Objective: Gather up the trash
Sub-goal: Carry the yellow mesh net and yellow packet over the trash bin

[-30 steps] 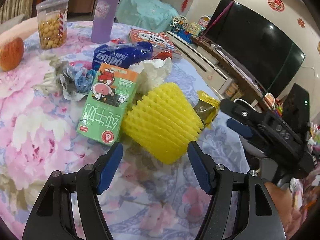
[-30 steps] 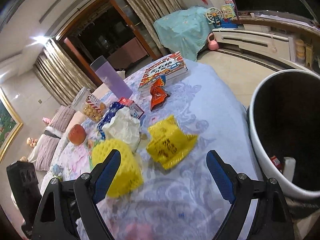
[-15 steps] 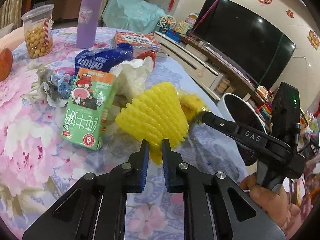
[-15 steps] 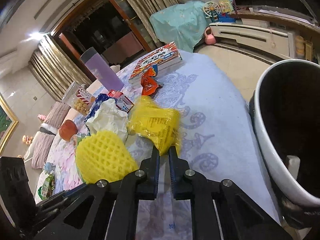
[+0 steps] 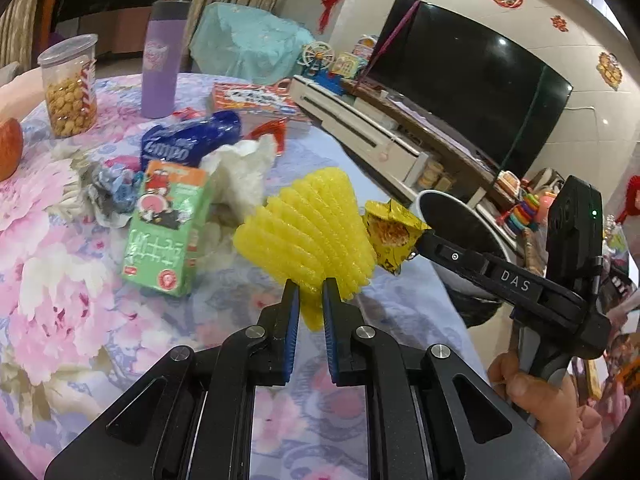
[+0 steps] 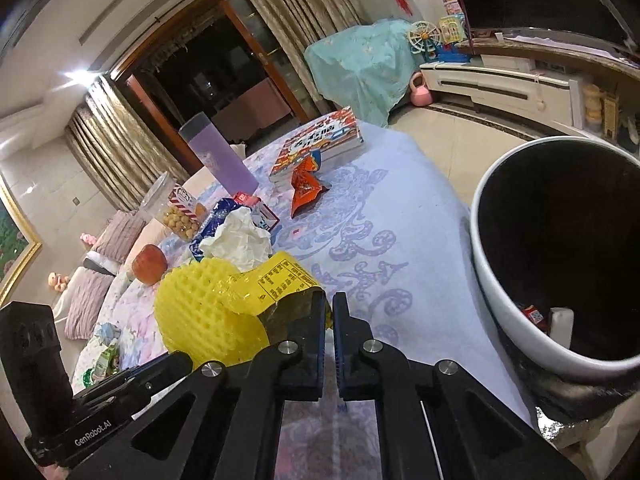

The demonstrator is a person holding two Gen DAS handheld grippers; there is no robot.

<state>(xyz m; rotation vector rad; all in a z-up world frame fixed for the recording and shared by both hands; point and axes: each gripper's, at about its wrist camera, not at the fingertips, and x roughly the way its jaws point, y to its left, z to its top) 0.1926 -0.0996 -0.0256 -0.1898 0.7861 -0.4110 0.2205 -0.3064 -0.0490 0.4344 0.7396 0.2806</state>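
Note:
My left gripper is shut on a yellow foam fruit net and holds it above the floral tablecloth; the net also shows in the right wrist view. My right gripper is shut on a yellow snack wrapper, lifted off the table; that wrapper also shows in the left wrist view. A white-rimmed trash bin with a dark inside stands just past the table edge, to the right of both grippers.
On the table lie a green drink carton, a crumpled white tissue, a blue bag, an orange wrapper, a purple bottle, a snack jar, an apple and a book.
Both grippers closed from open, the left on the foam net and the right on the yellow wrapper. Both items have since been lifted off the table and carried toward the bin.

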